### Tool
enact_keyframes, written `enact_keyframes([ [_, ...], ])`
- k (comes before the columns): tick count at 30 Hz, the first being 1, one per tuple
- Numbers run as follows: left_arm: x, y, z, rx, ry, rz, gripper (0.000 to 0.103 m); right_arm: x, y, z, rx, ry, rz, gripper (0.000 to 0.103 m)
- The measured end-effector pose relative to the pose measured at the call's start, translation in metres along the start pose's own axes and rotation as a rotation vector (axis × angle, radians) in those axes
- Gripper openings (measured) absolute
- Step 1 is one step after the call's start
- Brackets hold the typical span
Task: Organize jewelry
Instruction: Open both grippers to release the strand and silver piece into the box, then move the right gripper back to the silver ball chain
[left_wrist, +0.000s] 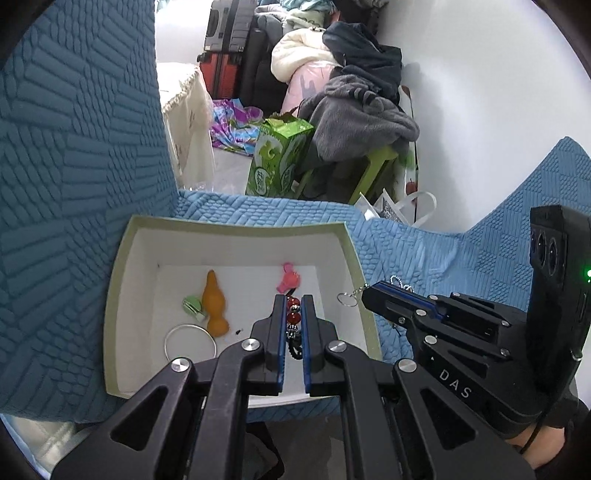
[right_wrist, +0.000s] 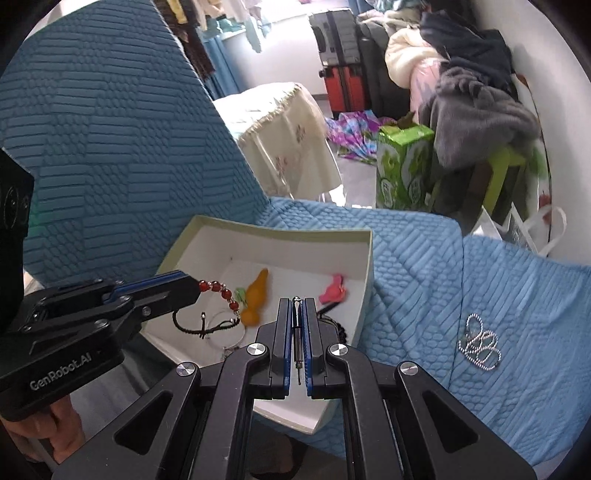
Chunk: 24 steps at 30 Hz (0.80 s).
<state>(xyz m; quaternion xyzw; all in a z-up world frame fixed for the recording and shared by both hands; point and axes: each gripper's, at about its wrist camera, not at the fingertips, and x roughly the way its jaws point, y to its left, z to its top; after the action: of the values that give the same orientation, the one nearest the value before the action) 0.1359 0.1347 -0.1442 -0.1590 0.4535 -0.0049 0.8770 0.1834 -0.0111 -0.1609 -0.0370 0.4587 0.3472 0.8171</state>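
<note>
An open white box (left_wrist: 125, 280) with a pale green rim sits on a blue quilted sofa cover; it also shows in the right wrist view (right_wrist: 365, 266). Inside lie an orange gourd charm (left_wrist: 213, 306), a green charm (left_wrist: 192, 307), a pink charm (left_wrist: 288, 278) and a silver bangle (left_wrist: 190, 343). My left gripper (left_wrist: 293, 301) is shut on a red bead bracelet (left_wrist: 293, 315) with a black cord, held over the box. My right gripper (right_wrist: 297, 302) is shut on a metal keychain (right_wrist: 296, 332); its ring (left_wrist: 346, 298) hangs at the box's right rim. A silver bead chain (right_wrist: 480, 345) lies on the cover to the right.
The sofa back (left_wrist: 74, 147) rises to the left of the box. Beyond the seat edge are a green carton (left_wrist: 277, 158), a stool piled with clothes (left_wrist: 362, 110), suitcases (left_wrist: 229, 48) and a white bag (left_wrist: 410, 206).
</note>
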Motion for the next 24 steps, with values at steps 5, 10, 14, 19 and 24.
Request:
enact_keyframes([
  [5,-0.002,0.0,-0.001,-0.008,-0.002,0.001,0.007,-0.002,0.003,0.0,-0.014,0.002,0.009,0.004],
  [10,-0.012,-0.007,0.003,0.004,-0.026,0.013,0.007,-0.014,0.002,0.009,-0.013,-0.006,0.041,0.015],
  [14,-0.025,-0.012,0.003,-0.006,-0.065,0.037,0.04,-0.034,-0.003,0.017,-0.01,-0.049,0.049,0.027],
  [19,-0.044,-0.023,0.007,0.004,-0.126,0.061,0.058,-0.058,-0.01,0.026,-0.054,-0.114,-0.001,0.027],
  [24,-0.066,-0.039,0.009,0.005,-0.185,0.036,0.061,-0.083,-0.033,0.027,-0.043,-0.167,-0.021,0.027],
])
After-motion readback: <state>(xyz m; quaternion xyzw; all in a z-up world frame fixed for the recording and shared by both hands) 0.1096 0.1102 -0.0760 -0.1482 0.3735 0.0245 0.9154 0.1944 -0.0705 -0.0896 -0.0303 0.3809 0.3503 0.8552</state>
